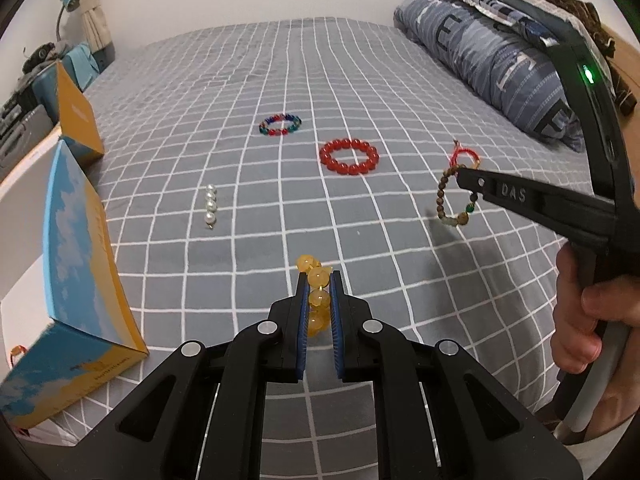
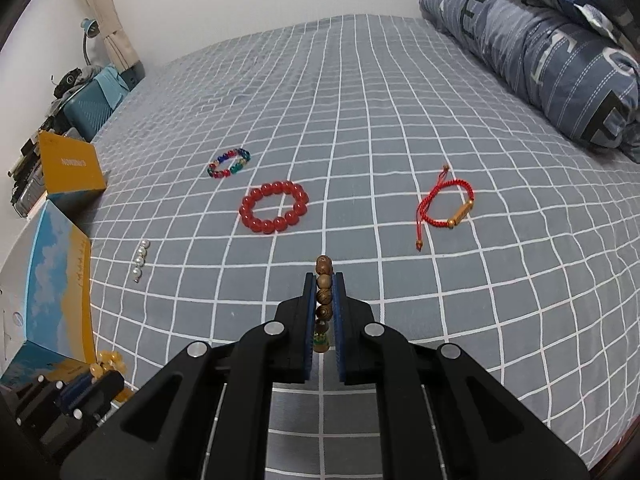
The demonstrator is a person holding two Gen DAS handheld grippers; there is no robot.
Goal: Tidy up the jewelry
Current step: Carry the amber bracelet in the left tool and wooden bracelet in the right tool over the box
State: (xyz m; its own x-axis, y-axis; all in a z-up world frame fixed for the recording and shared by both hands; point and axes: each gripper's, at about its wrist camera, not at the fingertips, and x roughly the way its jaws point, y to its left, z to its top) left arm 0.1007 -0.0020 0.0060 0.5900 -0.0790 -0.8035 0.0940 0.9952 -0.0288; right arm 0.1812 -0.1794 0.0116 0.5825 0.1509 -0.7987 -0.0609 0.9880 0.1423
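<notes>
Glossy red bead bracelet on matt checked cloth bedsheet.

A home bedroom: a bed in grey checked sheet, folded quilt, curtain.

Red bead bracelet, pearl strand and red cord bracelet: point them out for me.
Red bead bracelet point(image 1: 349, 157): left wrist view, on a front bead.
Pearl strand point(image 1: 210, 207): left wrist view, on a middle pearl.
Red cord bracelet point(image 2: 461, 213): right wrist view, on its gold tube.

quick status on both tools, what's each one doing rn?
Left tool: closed on the yellow bead bracelet.
Right tool: closed on the brown wooden bead bracelet, which hangs clear of the bed.
</notes>
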